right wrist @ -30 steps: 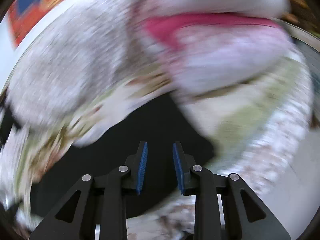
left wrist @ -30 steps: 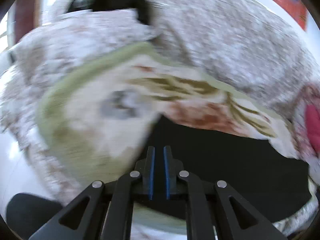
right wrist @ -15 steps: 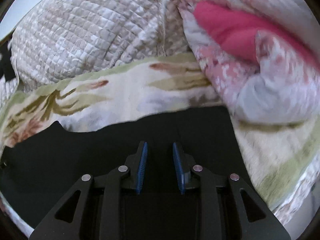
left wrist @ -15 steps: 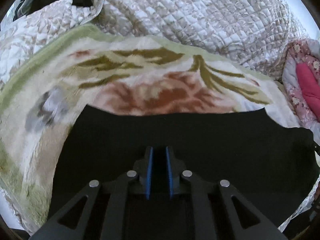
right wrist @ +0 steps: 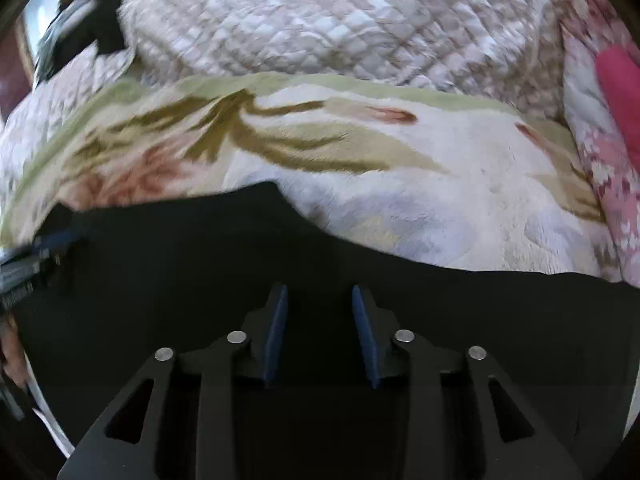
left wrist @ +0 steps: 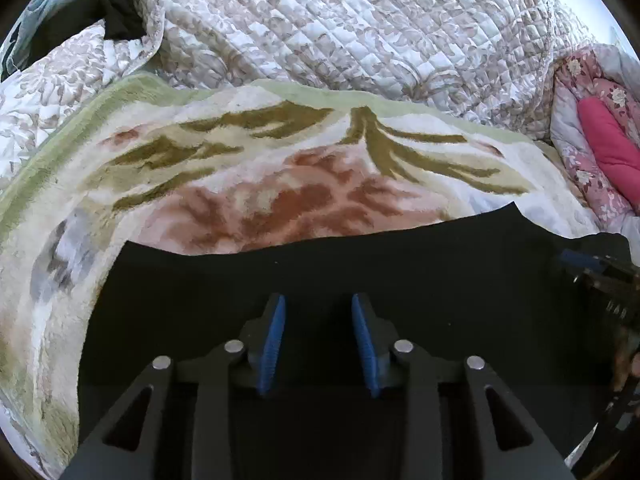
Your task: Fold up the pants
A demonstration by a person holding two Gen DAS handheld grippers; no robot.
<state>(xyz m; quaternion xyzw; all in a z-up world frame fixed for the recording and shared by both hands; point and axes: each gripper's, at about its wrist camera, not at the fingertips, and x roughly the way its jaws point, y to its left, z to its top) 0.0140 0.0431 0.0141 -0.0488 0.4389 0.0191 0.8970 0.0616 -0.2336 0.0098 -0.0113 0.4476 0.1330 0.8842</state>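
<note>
The black pants [left wrist: 320, 276] lie spread flat across the lower half of both wrist views, on a plush floral blanket [left wrist: 280, 168] with a green border. Beyond it, along the top of each frame, is a quilted beige bedspread [left wrist: 360, 32], and at the right edge a pink flowered quilt [left wrist: 592, 152]. The left gripper [left wrist: 319, 320] hangs over the dark cloth at the bottom centre; its jaws have just been opening, and nothing sits between the blue pads. The right gripper [right wrist: 319, 312] likewise has been parting its jaws over the pants, its pads apart and gripping nothing.
</note>
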